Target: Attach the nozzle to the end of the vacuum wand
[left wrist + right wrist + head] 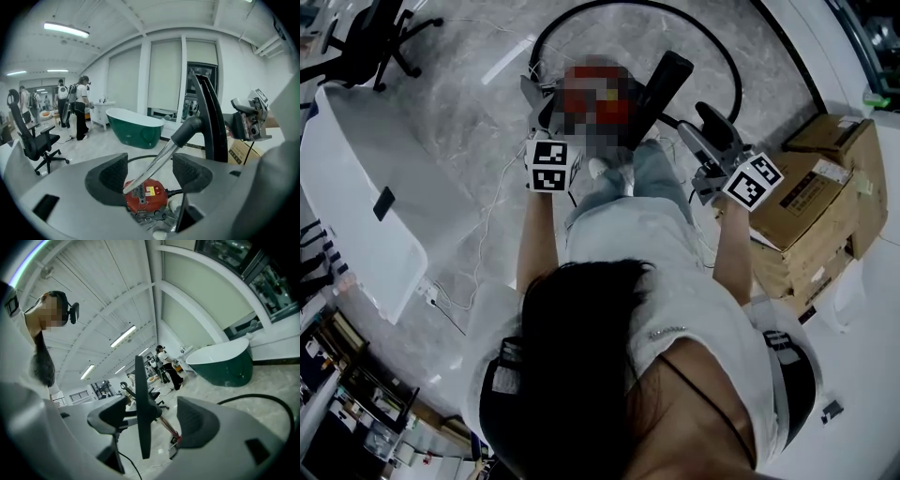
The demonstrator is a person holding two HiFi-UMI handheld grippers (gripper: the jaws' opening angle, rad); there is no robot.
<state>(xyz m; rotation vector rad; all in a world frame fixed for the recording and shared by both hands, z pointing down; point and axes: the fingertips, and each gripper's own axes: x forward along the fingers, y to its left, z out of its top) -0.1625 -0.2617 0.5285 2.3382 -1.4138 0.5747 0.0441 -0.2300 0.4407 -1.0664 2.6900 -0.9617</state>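
Provisionally, we place the task at or just past its joining step. In the left gripper view the black nozzle (208, 117) stands upright at 1 o'clock from the jaws, and the bright metal wand (161, 157) runs up to it through a dark elbow. The two look mated, though we cannot confirm a latch. Left gripper (150, 165): tongs spread wide, the wand passing between the pads with neither pressing on it. Right gripper (154, 414): tongs also wide; the nozzle shows edge-on between them, nearer the 9 o'clock pad and clear of the 3 o'clock pad, so we judge nothing held. The red canister (146, 197) sits on the floor at 6 o'clock, below the wand. Next move, in our judgement: grip wand and nozzle separately and press along the tube's axis to check seating, since skew could jam the joint. Writing: the canister's yellow-and-white label (150, 191) is too small to read. The cardboard boxes (811, 202), at 3 o'clock in the head view, carry dark print, equally illegible. We make out no brand.
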